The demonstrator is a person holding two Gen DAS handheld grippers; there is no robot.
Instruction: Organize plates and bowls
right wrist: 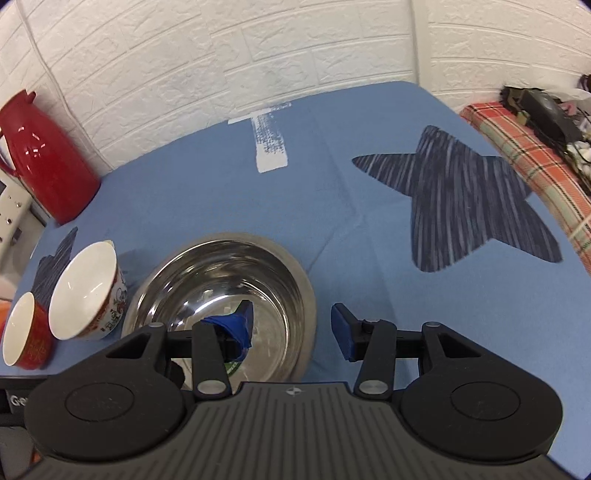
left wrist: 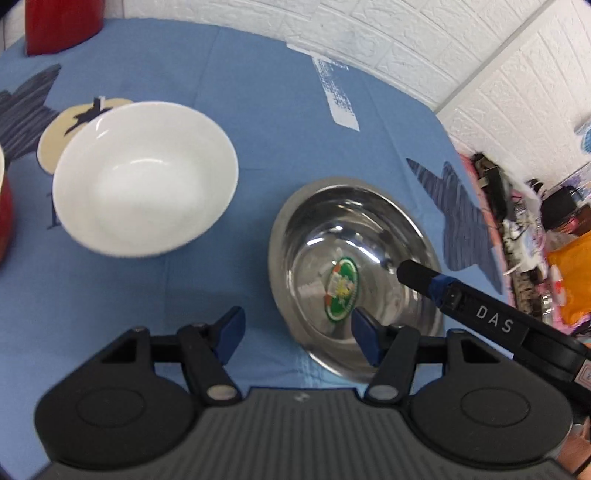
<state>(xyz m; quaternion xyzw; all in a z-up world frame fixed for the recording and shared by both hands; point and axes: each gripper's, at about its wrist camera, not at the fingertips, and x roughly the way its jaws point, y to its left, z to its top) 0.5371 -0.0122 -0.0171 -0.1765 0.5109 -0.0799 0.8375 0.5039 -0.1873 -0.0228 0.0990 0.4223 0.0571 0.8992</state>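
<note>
Left wrist view, from left to right: a red-walled vessel (left wrist: 4,218) is cut off by the left edge of the frame, and a red jug (left wrist: 61,22) stands at the far left corner of the blue tablecloth (left wrist: 280,122). To the left of the steel bowl (left wrist: 354,273) and well apart from it sits a white ceramic bowl (left wrist: 146,181), upright and empty. The left gripper (left wrist: 297,338) has its jaws spread wide with nothing between them; its right fingertip sits over the near rim of the steel bowl, its left fingertip over bare cloth. The steel bowl carries a green and white sticker (left wrist: 341,291) on its floor. A black finger of the right gripper (left wrist: 417,275) reaches into the steel bowl from the right.

Right wrist view, from left to right: the red jug (right wrist: 40,158) stands against the white brick wall (right wrist: 258,48), far left of the steel bowl (right wrist: 225,295). A small red cup (right wrist: 26,332) with a white interior lies at the left edge, tilted. Just beside it, a patterned bowl (right wrist: 86,291) with a white interior is also tilted, next to the steel bowl's left rim; contact cannot be confirmed. The right gripper (right wrist: 295,328) is spread open and straddles the steel bowl's right wall: its left finger is inside the bowl, its right finger outside over the tablecloth (right wrist: 332,184). Neither pad is seen pressing the wall. A dark striped star print (right wrist: 458,199) lies on the cloth to the right of the steel bowl.
</note>
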